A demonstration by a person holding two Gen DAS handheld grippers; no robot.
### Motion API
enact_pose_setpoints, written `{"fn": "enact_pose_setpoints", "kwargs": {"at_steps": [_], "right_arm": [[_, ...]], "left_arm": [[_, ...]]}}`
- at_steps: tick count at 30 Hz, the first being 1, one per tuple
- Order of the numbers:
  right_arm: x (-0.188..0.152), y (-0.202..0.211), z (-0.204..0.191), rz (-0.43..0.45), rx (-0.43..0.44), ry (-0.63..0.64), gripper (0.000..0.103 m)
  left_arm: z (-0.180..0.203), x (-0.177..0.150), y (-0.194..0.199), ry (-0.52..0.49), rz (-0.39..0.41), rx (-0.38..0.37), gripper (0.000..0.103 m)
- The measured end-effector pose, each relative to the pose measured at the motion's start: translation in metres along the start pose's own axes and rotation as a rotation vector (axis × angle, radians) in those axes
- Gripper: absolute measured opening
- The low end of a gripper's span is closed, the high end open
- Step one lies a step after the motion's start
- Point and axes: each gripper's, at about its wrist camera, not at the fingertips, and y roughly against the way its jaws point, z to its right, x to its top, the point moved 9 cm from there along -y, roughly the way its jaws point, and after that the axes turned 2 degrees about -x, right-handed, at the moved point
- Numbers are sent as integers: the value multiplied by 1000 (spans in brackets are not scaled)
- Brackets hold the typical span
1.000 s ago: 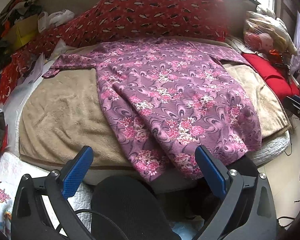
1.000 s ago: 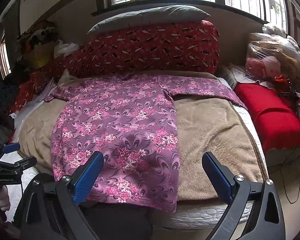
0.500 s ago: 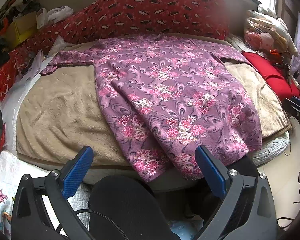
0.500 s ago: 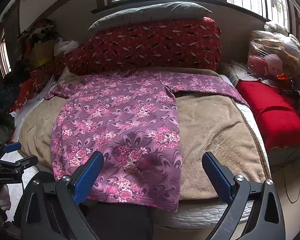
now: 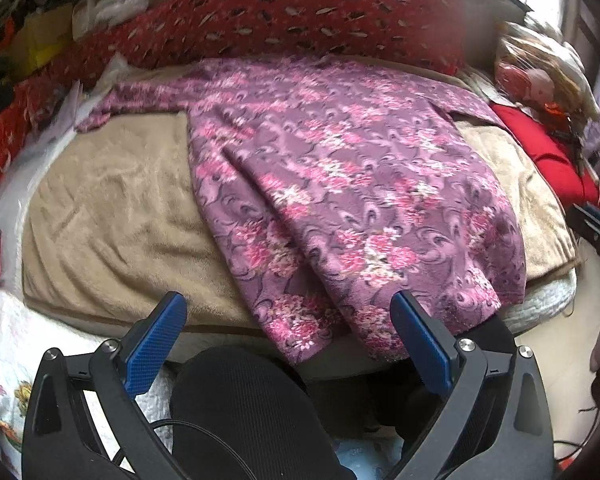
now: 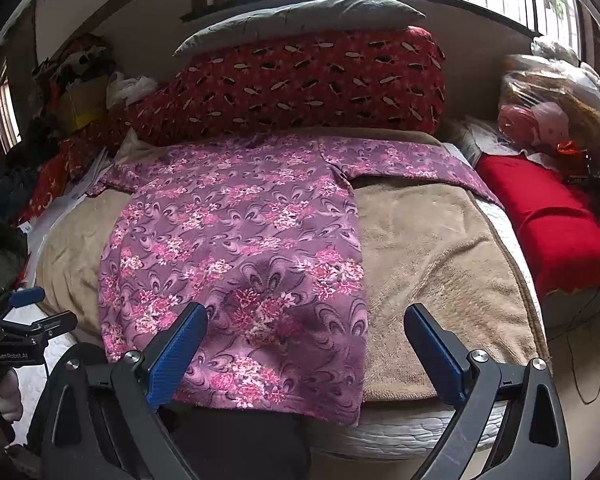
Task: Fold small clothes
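Note:
A purple garment with pink flowers point(image 5: 340, 184) point(image 6: 240, 240) lies spread flat on a tan blanket point(image 5: 112, 216) point(image 6: 432, 248), sleeves out to both sides, hem hanging over the bed's near edge. My left gripper point(image 5: 288, 316) is open, held short of the hem, nothing between its blue fingers point(image 5: 156, 340). My right gripper point(image 6: 306, 332) is open too, hovering over the hem's right part, holding nothing. Each gripper shows at the other view's edge: the right one point(image 5: 596, 228), the left one point(image 6: 28, 320).
A red patterned bolster point(image 6: 300, 80) with a grey pillow point(image 6: 300, 16) lies at the head of the bed. A red cloth point(image 6: 548, 216) and plastic bags point(image 6: 548, 96) sit at the right, clutter point(image 5: 32, 40) at the left. A dark knee point(image 5: 244, 412) is below.
Both grippers have crept slightly closer to the bed, so the garment looks a little larger. Both stay open and the garment has not moved.

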Motion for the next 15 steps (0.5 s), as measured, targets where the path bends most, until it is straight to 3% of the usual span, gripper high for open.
{"fn": "enact_pose_setpoints", "kwargs": {"at_steps": [8, 13, 15], "right_arm": [[-19, -31, 51, -99, -58, -131, 99], [-41, -67, 71, -211, -54, -195, 97], [-50, -83, 67, -260, -50, -181, 92]], "left_arm": [[-78, -4, -37, 287, -151, 23, 102], [-60, -16, -74, 266, -273, -8, 102], [-48, -21, -91, 252, -330, -18, 102]]}}
